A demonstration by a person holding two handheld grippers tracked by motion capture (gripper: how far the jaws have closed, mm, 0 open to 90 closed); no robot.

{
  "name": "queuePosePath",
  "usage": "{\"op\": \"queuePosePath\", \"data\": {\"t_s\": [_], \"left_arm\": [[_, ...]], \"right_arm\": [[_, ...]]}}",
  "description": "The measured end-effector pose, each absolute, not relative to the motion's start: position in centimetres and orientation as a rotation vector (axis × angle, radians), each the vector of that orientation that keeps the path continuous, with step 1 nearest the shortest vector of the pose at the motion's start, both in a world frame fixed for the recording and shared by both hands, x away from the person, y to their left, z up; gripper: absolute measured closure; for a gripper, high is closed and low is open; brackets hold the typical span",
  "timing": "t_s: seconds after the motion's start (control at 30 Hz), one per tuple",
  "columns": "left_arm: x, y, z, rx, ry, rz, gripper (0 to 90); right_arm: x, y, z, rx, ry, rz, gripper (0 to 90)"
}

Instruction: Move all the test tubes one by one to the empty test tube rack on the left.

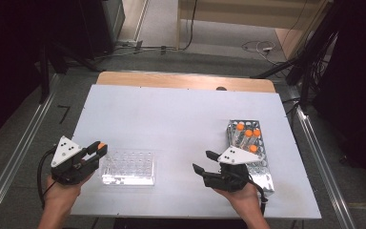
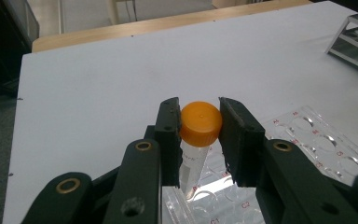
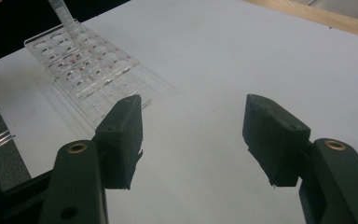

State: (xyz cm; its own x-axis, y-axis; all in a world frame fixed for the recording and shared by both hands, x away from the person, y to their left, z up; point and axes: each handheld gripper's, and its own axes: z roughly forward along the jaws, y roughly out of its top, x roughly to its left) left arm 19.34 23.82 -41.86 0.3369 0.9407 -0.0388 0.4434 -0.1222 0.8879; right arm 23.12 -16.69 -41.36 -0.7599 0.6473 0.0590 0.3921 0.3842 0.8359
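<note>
Left gripper view has the left gripper (image 2: 200, 126) clenched on the orange-capped clear plastic tube (image 2: 198, 135), tip down for the clear plastic well plate (image 2: 307, 140), while the right gripper (image 3: 193, 135) waits released.

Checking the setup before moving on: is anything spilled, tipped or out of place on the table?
Nothing stands out. The clear well plate lies flat, the metal rack stands upright with three orange-capped tubes in it, and the left gripper holds one orange-capped tube upright over the plate. No spill shows.
</note>
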Motion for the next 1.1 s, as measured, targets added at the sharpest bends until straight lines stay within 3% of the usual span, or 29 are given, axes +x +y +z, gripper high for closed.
{"op": "queuePosePath", "data": {"t_s": [0.17,0.83,1.1], "left_arm": [[19.4,23.9,-42.0,1.726,1.244,0.690,68.7],[19.5,23.9,-41.8,1.653,1.250,0.598,31.0],[19.5,23.7,-41.9,1.658,1.247,0.594,26.8]], "right_arm": [[23.1,-16.8,-41.3,0.919,2.368,1.315,36.2],[23.1,-18.0,-40.9,0.955,2.321,1.309,33.0],[23.1,-19.4,-40.5,0.976,2.290,1.276,29.8]]}}
